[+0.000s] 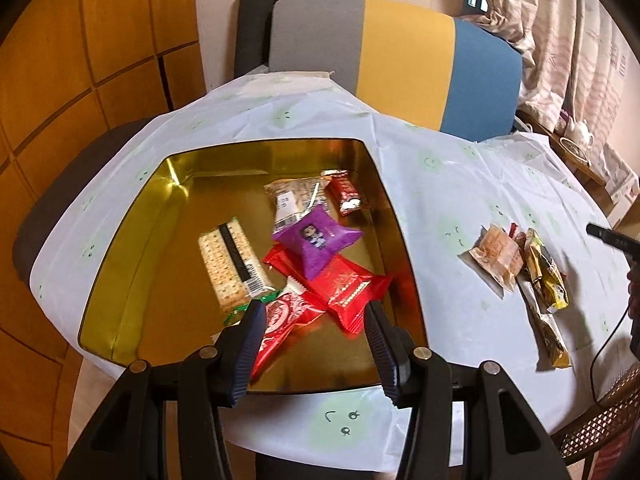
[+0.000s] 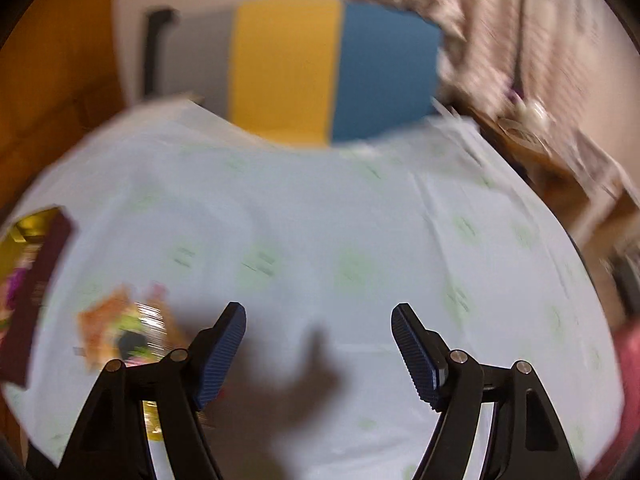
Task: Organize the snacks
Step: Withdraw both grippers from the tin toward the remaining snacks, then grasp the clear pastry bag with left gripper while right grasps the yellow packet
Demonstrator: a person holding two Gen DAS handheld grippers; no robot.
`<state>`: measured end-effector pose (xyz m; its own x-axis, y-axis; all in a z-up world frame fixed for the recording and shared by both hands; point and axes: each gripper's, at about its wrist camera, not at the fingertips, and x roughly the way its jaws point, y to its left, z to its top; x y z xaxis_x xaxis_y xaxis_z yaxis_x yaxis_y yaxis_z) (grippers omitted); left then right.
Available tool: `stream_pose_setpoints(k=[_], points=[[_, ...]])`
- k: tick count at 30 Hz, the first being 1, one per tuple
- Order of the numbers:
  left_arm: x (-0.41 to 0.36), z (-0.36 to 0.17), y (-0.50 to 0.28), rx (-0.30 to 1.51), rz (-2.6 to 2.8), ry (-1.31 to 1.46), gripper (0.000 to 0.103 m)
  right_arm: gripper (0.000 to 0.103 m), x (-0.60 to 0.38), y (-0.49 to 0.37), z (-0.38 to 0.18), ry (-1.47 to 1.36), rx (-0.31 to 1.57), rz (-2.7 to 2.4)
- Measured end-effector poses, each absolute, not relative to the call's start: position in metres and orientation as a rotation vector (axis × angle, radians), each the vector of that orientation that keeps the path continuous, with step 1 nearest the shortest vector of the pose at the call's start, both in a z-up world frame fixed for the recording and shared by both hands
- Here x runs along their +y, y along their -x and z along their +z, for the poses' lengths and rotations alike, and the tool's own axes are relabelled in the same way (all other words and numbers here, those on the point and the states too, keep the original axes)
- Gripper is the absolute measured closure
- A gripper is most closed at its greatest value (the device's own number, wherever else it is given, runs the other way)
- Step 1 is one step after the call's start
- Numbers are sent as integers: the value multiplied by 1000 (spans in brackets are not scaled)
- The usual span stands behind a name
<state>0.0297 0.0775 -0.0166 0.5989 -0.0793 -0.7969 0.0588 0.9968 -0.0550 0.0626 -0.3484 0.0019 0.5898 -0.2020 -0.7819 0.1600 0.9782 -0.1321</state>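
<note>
A gold tin box sits on the white tablecloth and holds several snacks: a cracker pack, a purple packet, red packets, a beige packet and a small dark red one. My left gripper is open and empty just above the box's near side, over a red and white wrapper. A few loose snacks lie on the cloth to the right of the box. My right gripper is open and empty above bare cloth, with the loose snacks at its left. That view is blurred.
A grey, yellow and blue chair back stands behind the table. A wooden wall is on the left, curtains and a low shelf on the right. The right gripper's finger shows at the left view's right edge.
</note>
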Motion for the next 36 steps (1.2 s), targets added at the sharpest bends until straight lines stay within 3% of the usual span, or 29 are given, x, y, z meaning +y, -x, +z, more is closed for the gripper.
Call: stream_pose_setpoints(k=[17,26,30,36], points=[[-2,-4,-38,945,-303,-91,51,23,-365,-68,5,-91,917,-196],[-68,-29,-69,1047,-465,-221,51,21,-363,-64,11,-114,898,-170],[-92,-37,-87,1072,-561,-258,30,19,-364,-63,13,-124,893,-163],[-124,-57,-112,1109,-639,-404,29,18,-364,-64,14,-134,891,-161]])
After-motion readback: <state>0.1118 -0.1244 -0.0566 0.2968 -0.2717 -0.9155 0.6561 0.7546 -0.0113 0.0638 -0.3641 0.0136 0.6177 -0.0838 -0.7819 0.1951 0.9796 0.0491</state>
